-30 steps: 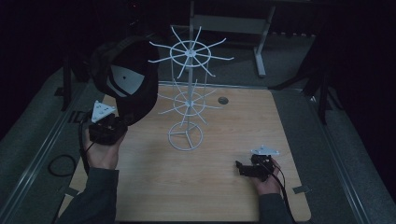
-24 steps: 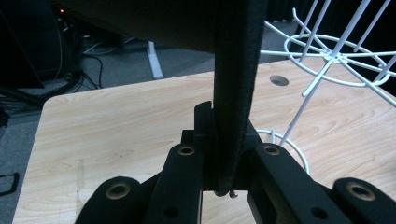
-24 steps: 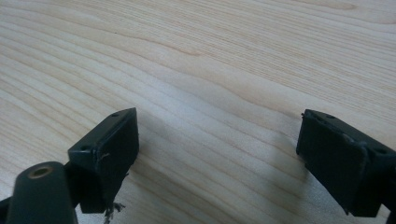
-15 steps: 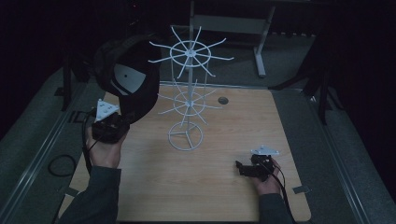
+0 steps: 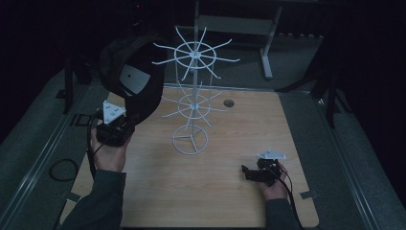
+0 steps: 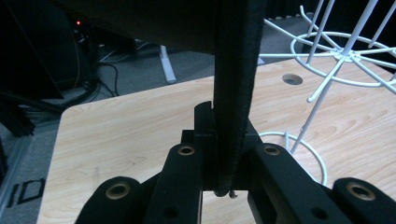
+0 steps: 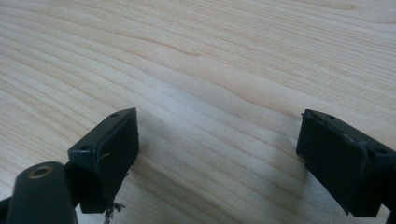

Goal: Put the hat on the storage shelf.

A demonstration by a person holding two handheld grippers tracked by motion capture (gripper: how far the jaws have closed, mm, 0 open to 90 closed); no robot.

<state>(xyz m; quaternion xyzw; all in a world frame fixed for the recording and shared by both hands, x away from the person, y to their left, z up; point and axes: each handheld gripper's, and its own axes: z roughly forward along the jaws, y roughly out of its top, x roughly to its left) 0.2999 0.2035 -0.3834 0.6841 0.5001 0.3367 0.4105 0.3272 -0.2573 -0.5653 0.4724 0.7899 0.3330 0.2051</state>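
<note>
Change since a second ago: barely any; the left gripper (image 5: 125,125) and the black cap (image 5: 131,79) it carries sit a touch nearer the white wire rack (image 5: 192,103), while the right gripper (image 5: 249,172) has not shifted.
Meaning for the work: judged from the small drift, the person appears to be lining the cap up with the rack's upper prongs rather than hanging it yet; the cap is not on a prong.
Cap: held up in the air at the table's left, left of the rack's top ring, its inside with a pale label facing the high camera.
Left jaws: clenched on the cap's edge (image 6: 232,93), which runs upright between them in the left gripper view.
Left hand pose: forearm comes in from the bottom left, gripper pointing up and forward, cap rising above it.
Right jaws: spread wide with nothing between them, just bare wooden table (image 7: 224,60).
Right hand pose: resting low on the table at the near right, gripper aimed left, well apart from the rack.
</note>
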